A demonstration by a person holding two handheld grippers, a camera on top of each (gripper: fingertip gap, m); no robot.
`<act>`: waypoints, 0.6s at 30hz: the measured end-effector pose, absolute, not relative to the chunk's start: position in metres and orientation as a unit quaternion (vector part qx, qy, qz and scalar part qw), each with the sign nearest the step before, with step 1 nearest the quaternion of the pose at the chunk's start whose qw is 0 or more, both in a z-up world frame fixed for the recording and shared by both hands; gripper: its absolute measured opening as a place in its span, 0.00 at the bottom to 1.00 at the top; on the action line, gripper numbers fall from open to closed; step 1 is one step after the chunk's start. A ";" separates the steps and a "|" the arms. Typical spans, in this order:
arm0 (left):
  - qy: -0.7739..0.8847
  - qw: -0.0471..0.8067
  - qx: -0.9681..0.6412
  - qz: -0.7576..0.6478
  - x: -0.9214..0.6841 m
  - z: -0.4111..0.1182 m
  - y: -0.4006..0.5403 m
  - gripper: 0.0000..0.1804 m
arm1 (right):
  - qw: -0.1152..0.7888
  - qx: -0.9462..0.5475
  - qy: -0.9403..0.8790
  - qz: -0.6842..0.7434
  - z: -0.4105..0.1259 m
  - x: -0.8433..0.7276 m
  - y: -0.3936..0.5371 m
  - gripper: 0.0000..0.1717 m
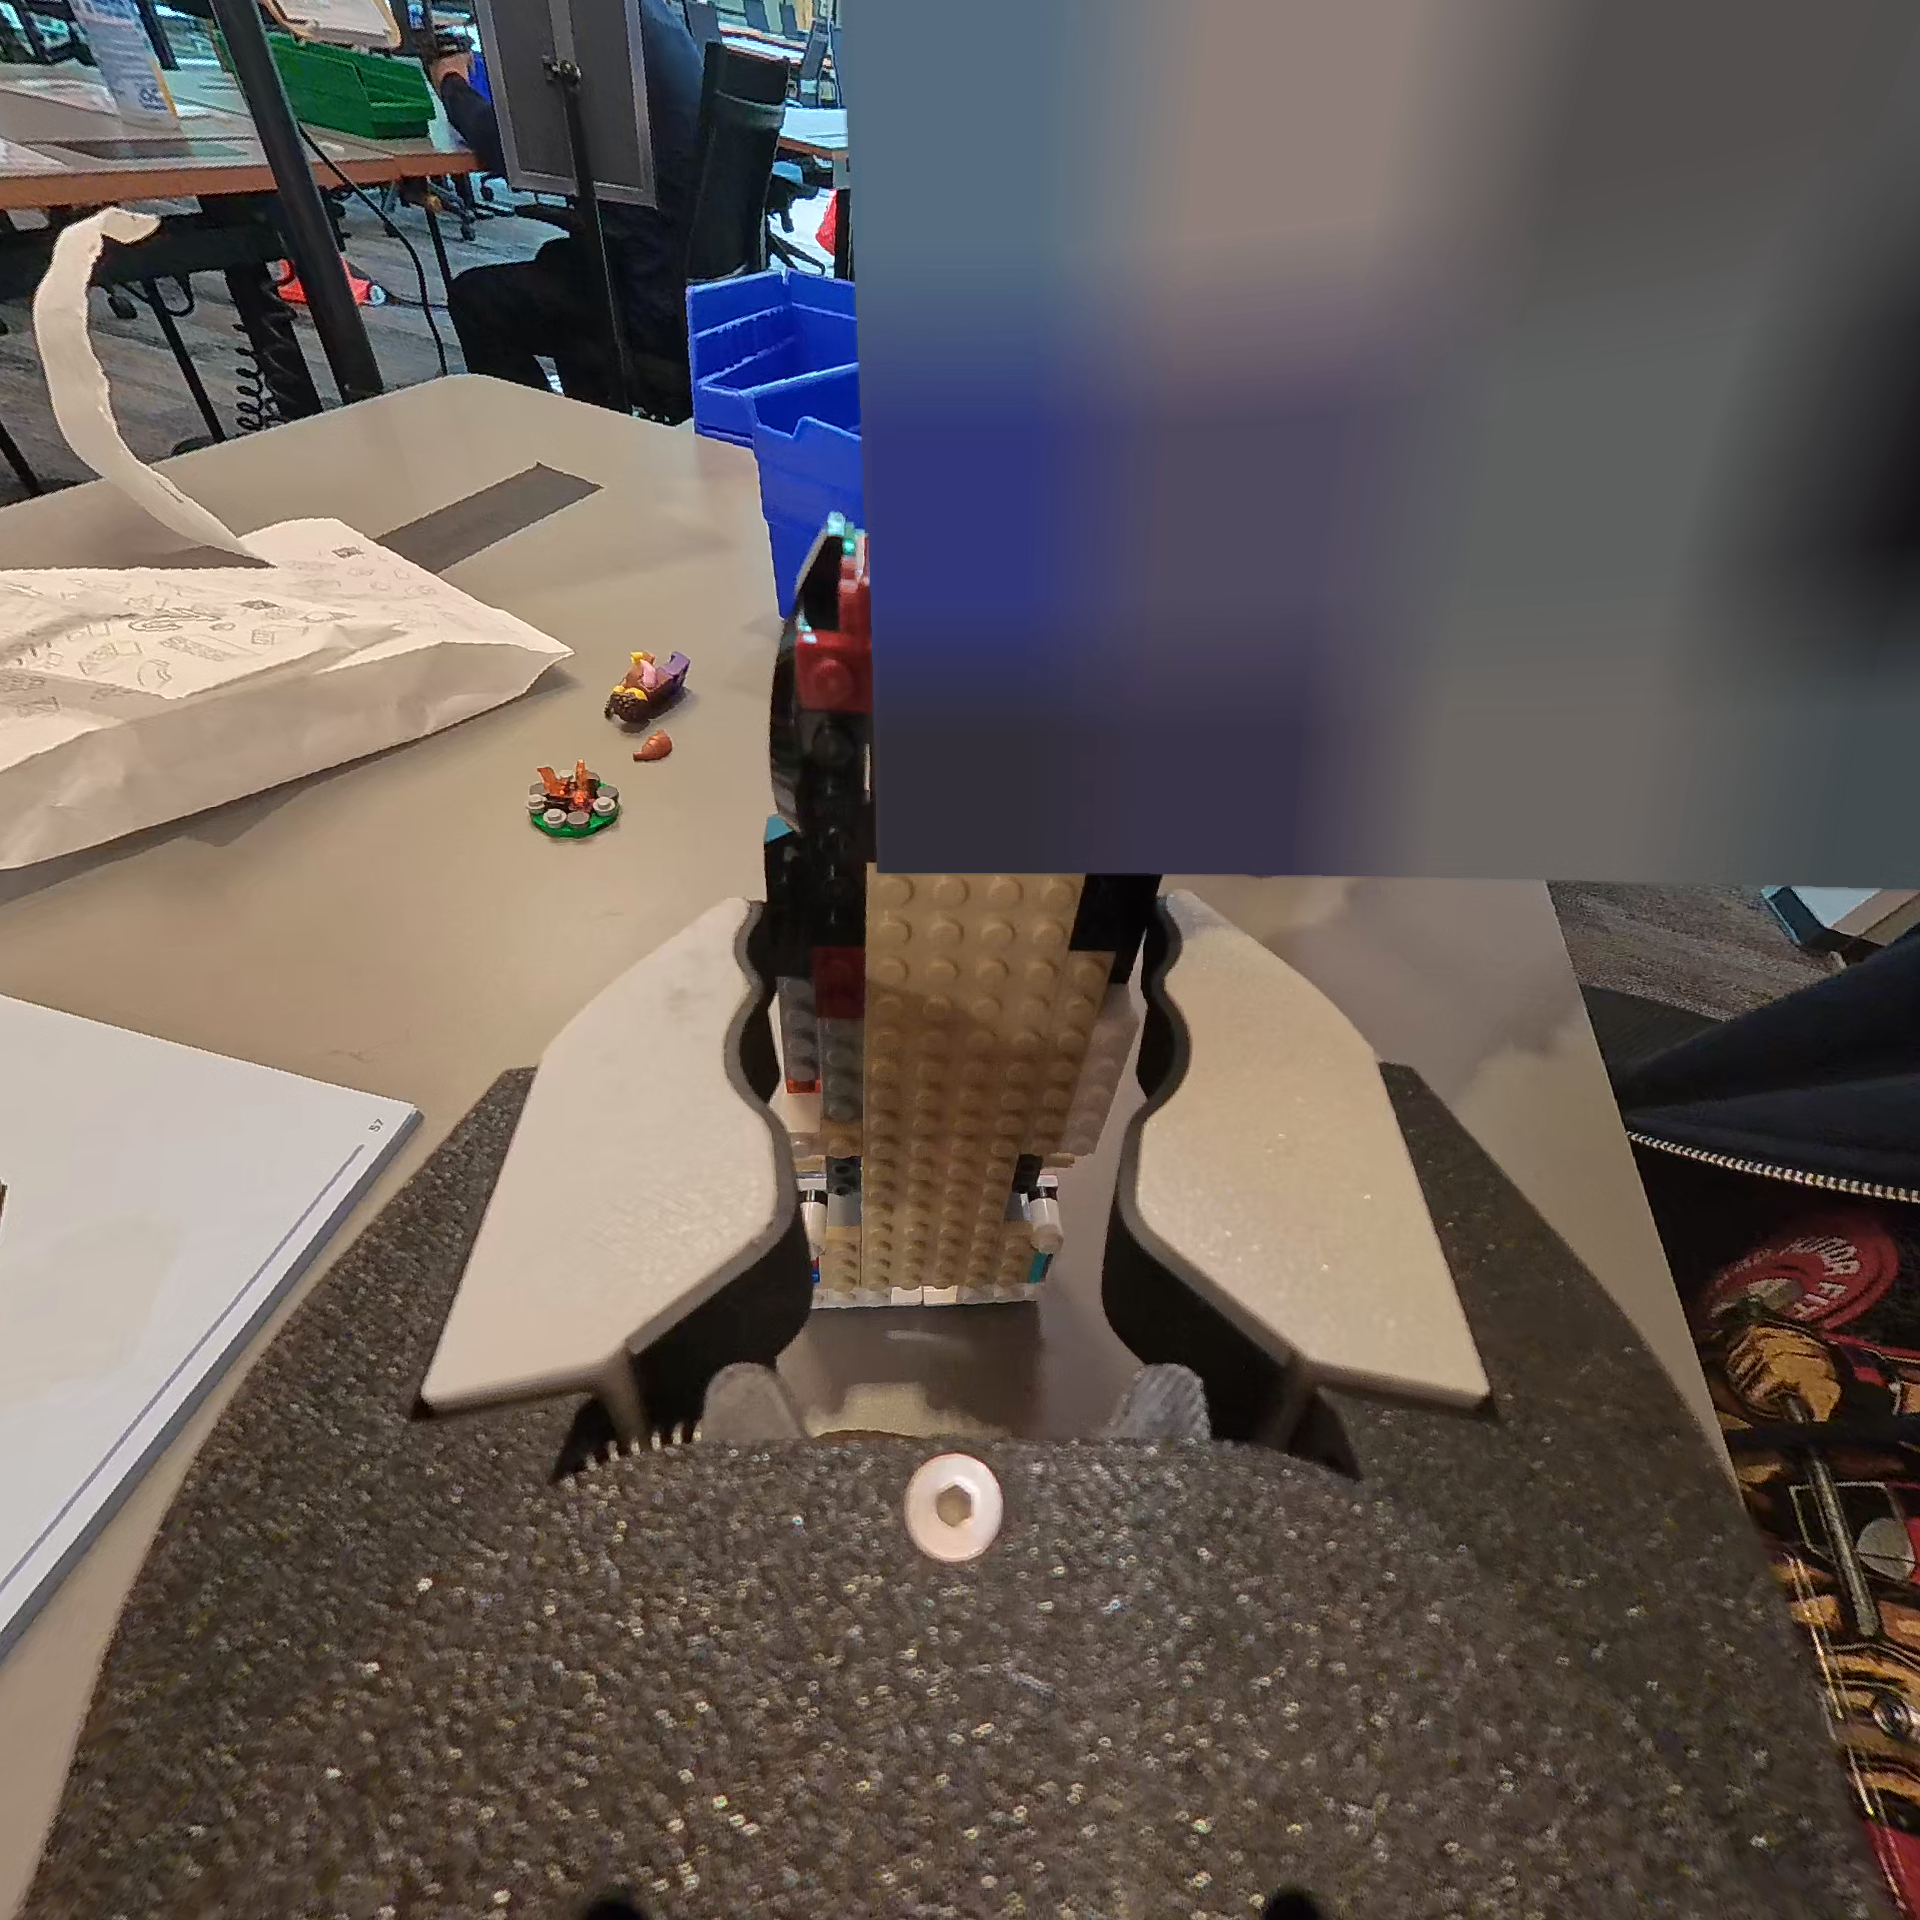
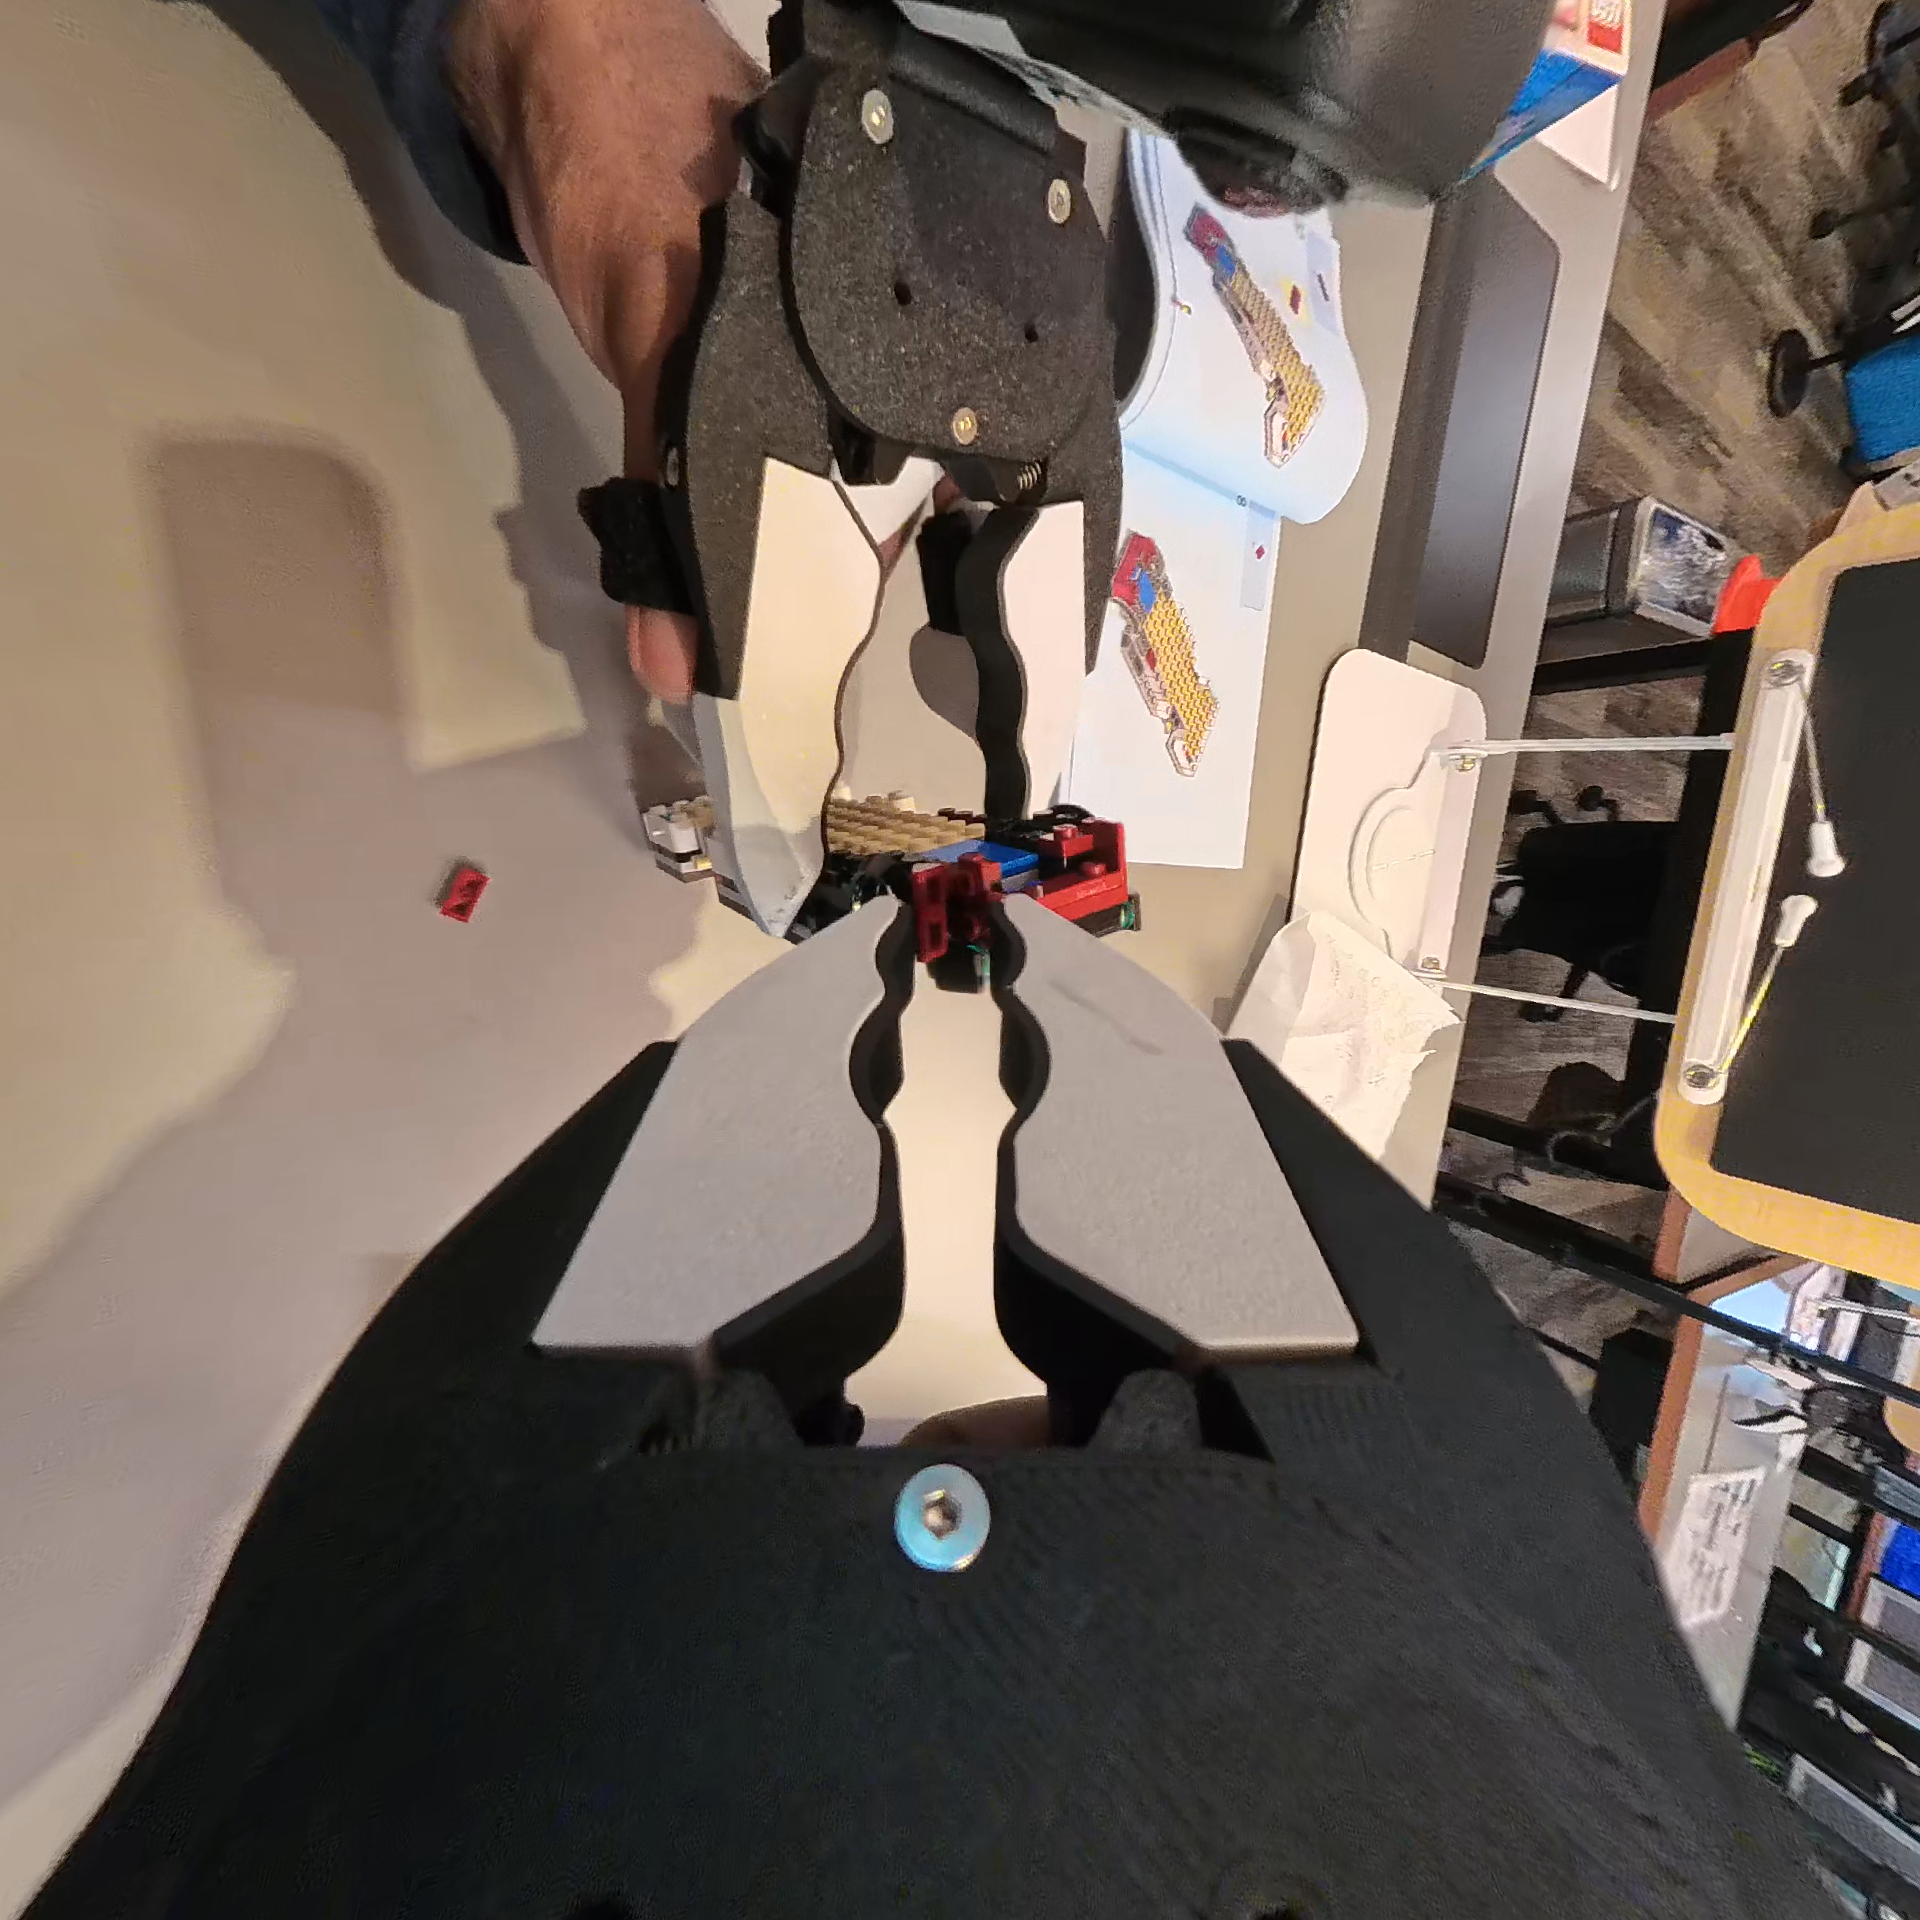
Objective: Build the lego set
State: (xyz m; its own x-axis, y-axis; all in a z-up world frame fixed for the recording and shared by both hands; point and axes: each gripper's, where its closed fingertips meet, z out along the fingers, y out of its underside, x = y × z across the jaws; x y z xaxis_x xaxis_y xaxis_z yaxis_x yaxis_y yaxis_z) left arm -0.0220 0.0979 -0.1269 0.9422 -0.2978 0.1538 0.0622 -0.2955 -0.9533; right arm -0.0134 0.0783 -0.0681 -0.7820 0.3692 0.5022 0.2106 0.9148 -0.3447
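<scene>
Right wrist view shows the brick model (image 2: pixel 997 852), a long build of tan studded plates with a blue and dark red end, lying across the frame, tan end to the left and red end to the right. A small dark red piece (image 2: pixel 951 909) stands at the model's near edge, right against the blue part, and the right gripper (image 2: pixel 948 920) has its fingers drawn close about this piece from the near side, the tips pressing its two flanks. The left gripper (image 2: pixel 914 821), held in a hand (image 2: pixel 613 312), comes in from the far side, its fingers spread wide across the model's tan stretch.

In the left wrist view the model (image 1: pixel 966 1091) runs lengthwise straight away between the left gripper's (image 1: pixel 956 935) fingers, which clasp its two long sides. So the long axis lies along the left fingers and crosswise to the right ones.

A loose red brick (image 2: pixel 464 891) lies on the bench (image 2: pixel 260 1039) well to the left. An open instruction booklet (image 2: pixel 1236 416) lies farther off, and a crumpled paper bag (image 2: pixel 1351 1018) to the right.
</scene>
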 end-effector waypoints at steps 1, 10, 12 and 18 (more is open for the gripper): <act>0.076 0.589 -0.790 -0.152 -0.022 -0.127 0.098 0.38 | 0.285 -0.157 -0.935 0.139 -0.068 -0.014 0.078 0.08; 0.085 0.587 -0.792 -0.143 -0.019 -0.128 0.098 0.38 | 0.214 -0.179 -0.947 0.156 -0.067 -0.013 0.080 0.08; 0.085 0.587 -0.792 -0.144 -0.019 -0.128 0.097 0.38 | 0.207 -0.182 -0.948 0.157 -0.068 -0.013 0.080 0.08; 0.088 0.586 -0.793 -0.142 -0.018 -0.128 0.097 0.38 | 0.191 -0.192 -0.948 0.164 -0.069 -0.011 0.080 0.08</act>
